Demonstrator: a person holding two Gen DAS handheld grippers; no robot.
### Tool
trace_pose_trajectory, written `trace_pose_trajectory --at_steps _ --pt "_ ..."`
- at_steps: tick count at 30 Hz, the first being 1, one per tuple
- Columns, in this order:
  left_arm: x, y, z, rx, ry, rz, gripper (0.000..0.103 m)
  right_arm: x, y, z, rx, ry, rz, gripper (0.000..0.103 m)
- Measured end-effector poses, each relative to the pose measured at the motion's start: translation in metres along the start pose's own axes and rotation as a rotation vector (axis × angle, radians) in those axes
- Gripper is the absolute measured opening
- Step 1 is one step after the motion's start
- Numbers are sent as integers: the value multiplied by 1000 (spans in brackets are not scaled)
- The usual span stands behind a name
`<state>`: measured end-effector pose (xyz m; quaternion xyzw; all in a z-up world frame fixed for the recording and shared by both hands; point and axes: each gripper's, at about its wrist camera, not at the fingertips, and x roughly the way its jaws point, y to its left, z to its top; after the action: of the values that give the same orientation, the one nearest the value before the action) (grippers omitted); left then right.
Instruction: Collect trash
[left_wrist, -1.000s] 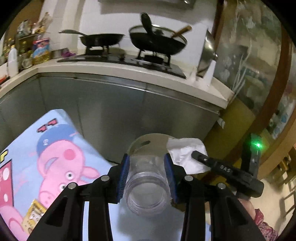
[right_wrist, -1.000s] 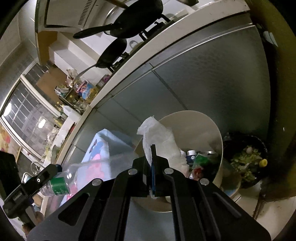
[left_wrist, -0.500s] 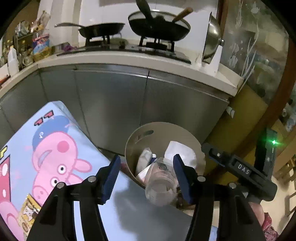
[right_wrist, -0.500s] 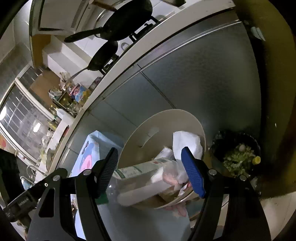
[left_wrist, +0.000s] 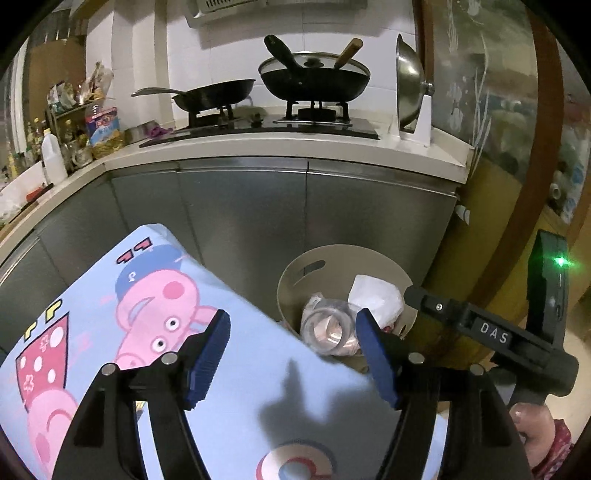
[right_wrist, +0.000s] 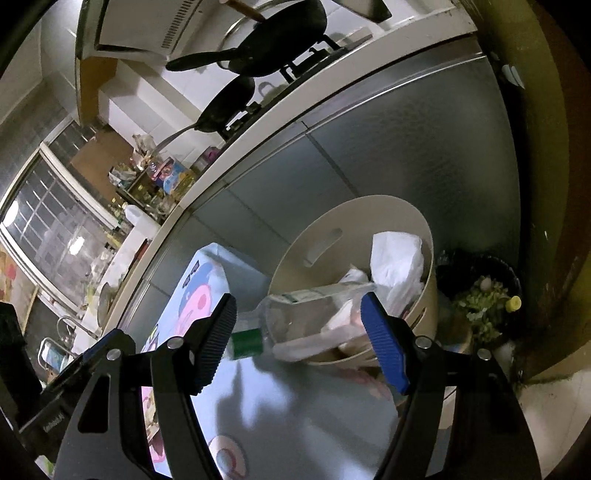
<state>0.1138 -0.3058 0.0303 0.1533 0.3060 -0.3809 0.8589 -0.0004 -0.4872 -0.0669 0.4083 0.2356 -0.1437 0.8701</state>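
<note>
While left claw (left_wrist: 293, 354) opens emptily | right claw (right_wrist: 299, 339) wide, empty | tag (left_wrist: 493, 336) reads "DAS"

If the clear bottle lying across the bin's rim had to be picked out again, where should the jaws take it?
Probably mid-body, from above, jaws across its width: the clear bottle lies on its side over the bin rim, green-capped neck overhanging and body exposed.

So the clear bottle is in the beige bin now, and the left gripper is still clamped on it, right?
Not quite. The clear bottle does lie in the beige bin, but the left gripper is not clamped on it: its fingers stand apart and are opening, with nothing between them. The left wrist view shows this.
</note>
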Motion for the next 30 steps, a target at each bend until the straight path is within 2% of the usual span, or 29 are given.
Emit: trace_pose_trajectory --at_steps 14,30 --pt "-31 7 -19 -11 -25 19 73 -22 37 -16 -45 -6 10 68" --pt "-41 17 -30 -32 -31 33 74 -32 63 -27 -80 -9 26 68"
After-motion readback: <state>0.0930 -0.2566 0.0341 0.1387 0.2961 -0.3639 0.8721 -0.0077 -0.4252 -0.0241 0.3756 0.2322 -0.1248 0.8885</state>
